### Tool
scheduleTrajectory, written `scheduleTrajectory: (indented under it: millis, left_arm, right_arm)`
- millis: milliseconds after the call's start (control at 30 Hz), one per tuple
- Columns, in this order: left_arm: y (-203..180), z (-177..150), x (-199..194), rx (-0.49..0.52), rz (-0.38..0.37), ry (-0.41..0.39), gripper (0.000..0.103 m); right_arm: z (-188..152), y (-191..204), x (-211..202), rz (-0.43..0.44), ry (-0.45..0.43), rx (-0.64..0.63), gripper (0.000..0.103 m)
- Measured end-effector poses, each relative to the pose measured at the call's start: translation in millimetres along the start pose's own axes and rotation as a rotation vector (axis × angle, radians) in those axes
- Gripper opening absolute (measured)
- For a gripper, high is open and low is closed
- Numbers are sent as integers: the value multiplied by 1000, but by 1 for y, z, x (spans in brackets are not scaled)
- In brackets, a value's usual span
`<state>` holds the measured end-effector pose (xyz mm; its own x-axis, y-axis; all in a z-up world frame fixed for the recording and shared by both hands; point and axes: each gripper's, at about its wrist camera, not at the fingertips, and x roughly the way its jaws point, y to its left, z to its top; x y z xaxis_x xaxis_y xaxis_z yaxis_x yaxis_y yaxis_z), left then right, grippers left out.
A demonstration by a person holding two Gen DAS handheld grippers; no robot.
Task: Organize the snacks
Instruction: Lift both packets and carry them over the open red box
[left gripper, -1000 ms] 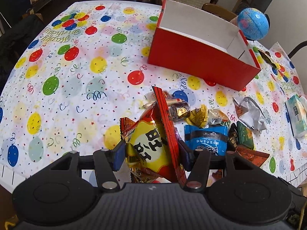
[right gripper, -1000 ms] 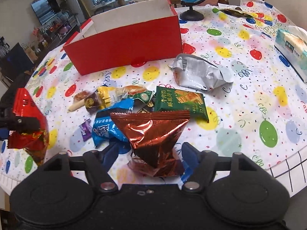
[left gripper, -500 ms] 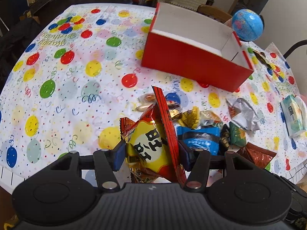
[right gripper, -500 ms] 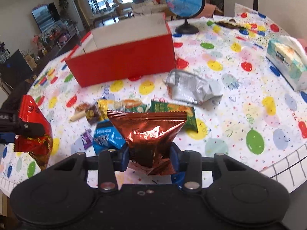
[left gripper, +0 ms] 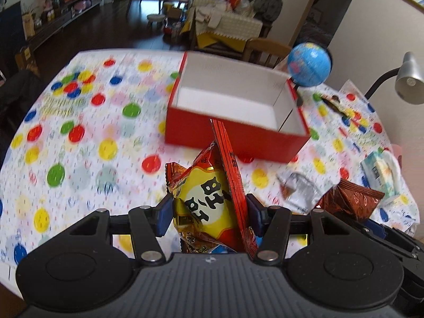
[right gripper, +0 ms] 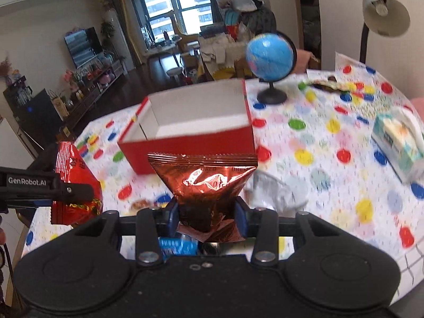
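Note:
My left gripper is shut on a red and yellow snack bag, held upright above the balloon tablecloth. My right gripper is shut on a shiny brown foil bag, also held clear of the table. Beyond both bags stands the open red box with a white, bare inside. In the right wrist view the red box is straight ahead, and the left hand's red bag hangs at the left edge. In the left wrist view the brown bag shows at the right.
A crumpled silver packet and a blue packet lie on the table under the grippers. A tissue pack sits at the right. A blue globe stands behind the box, with a desk lamp at the far right.
The right jaws closed on the brown bag and lifted it off the table. Both grippers rose with their bags, and the box's inside came into view.

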<state>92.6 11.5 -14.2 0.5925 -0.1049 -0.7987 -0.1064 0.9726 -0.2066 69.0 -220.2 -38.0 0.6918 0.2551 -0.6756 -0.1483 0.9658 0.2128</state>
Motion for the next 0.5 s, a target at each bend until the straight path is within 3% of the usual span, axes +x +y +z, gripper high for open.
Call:
scheduleTrajectory:
  millis: [500]
  left_arm:
    - [-2,109,35,90,-34,-70,57]
  right_arm:
    - [98,28,59,-18,-58,-40,40]
